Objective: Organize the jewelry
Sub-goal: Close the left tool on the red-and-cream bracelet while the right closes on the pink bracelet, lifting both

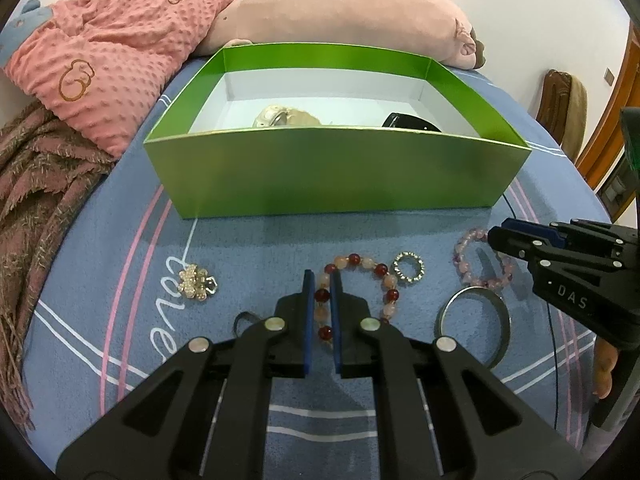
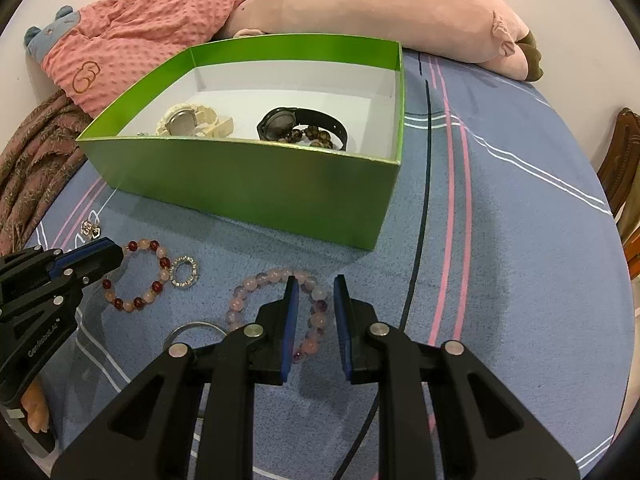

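Jewelry lies scattered on a bed with a blue striped cover (image 1: 280,236), in front of a green box (image 1: 336,168); the box stands open-topped, and inside it the right wrist view shows a cream watch (image 2: 188,122), a black watch (image 2: 280,124) and a string of dark brown beads (image 2: 316,136). The left hand-held gripper (image 1: 321,280) is clenched on the red and peach bead bracelet (image 1: 372,272), its blue pads pressing a bead of the near-left part of the loop while the rest of the loop lies on the cover to the right; the right hand-held gripper (image 2: 314,284) stands part open and grasps nothing, with the near right arc of the pink bead bracelet (image 2: 256,284) lying between its pads, which do not press on it. Just beside the red bracelet on its right lies a small silver ring (image 1: 409,267); a plain metal bangle (image 1: 472,320) lies near the pink bracelet, partly hidden by the right hand-held gripper in its own view. A pearl brooch (image 1: 197,283) lies apart to the left, on the cover's lettering. Behind the box a pink plush toy (image 1: 340,8) and a dotted pink blanket (image 1: 104,52) crowd the far edge; a brown fringed throw (image 1: 36,184) hangs on the left.
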`<action>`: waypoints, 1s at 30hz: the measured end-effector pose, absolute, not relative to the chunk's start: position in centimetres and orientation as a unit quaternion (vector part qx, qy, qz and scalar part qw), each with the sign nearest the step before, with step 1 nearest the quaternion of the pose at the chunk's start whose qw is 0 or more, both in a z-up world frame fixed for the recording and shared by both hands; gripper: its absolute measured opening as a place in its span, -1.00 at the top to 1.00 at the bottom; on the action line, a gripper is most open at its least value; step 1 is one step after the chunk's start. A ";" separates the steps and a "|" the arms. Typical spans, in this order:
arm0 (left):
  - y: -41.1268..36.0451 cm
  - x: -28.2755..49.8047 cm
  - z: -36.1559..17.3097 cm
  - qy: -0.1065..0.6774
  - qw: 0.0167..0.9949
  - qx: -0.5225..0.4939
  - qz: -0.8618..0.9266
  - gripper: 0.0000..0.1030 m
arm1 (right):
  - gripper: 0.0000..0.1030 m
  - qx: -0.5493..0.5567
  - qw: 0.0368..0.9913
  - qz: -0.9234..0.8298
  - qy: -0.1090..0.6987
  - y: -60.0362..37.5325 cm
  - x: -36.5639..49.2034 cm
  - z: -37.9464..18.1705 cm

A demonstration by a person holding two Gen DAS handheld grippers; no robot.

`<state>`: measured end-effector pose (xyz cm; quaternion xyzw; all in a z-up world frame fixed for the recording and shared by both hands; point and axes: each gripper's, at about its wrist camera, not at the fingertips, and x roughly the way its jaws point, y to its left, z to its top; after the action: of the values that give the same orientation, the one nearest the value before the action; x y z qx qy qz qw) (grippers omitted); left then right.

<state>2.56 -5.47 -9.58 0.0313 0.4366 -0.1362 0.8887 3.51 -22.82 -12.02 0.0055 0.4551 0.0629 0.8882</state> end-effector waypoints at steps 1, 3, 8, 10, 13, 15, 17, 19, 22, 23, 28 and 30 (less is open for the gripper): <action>-5.3 2.5 -9.6 0.439 0.888 0.025 -0.139 0.86 | 0.62 0.007 0.889 0.062 0.454 -22.9 3.5 -12.0; -4.8 2.7 -9.4 0.442 0.885 0.008 -0.146 0.86 | 0.62 0.009 0.890 0.061 0.453 -23.0 3.4 -11.9; -2.8 2.9 -8.3 0.424 0.889 -0.055 -0.166 0.86 | 0.62 0.020 0.895 0.067 0.441 -23.3 3.0 -11.3; -2.6 3.1 -8.4 0.430 0.885 -0.064 -0.165 0.86 | 0.62 0.020 0.898 0.071 0.434 -23.4 2.7 -11.0; -2.4 3.5 -8.6 0.439 0.881 -0.071 -0.164 0.86 | 0.62 0.023 0.902 0.080 0.423 -23.3 2.1 -10.4; -2.2 3.7 -8.5 0.436 0.882 -0.077 -0.163 0.86 | 0.62 0.027 0.905 0.083 0.416 -23.5 1.8 -10.0; -2.2 3.7 -8.5 0.435 0.883 -0.077 -0.159 0.86 | 0.62 0.029 0.907 0.085 0.413 -23.5 1.7 -9.8; -2.3 3.8 -8.7 0.439 0.882 -0.073 -0.155 0.86 | 0.60 0.026 0.904 0.080 0.419 -23.6 1.9 -10.0; -2.4 3.9 -8.8 0.443 0.880 -0.069 -0.155 0.86 | 0.20 0.026 0.897 0.072 0.435 -23.6 2.3 -10.6; -2.4 3.9 -8.9 0.443 0.880 -0.068 -0.156 0.86 | 0.15 0.028 0.896 0.074 0.438 -23.6 2.4 -10.7; -2.6 4.0 -9.1 0.448 0.878 -0.064 -0.157 0.86 | 0.17 0.013 0.885 0.052 0.463 -23.4 3.1 -12.1; -2.7 4.0 -9.1 0.449 0.877 -0.063 -0.158 0.86 | 0.29 0.010 0.880 0.049 0.472 -23.3 3.3 -12.6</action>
<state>4.02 -2.66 -9.14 -0.0629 0.4487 -0.1581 0.8773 3.31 -23.28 -12.62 0.0104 0.4721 0.0486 0.8801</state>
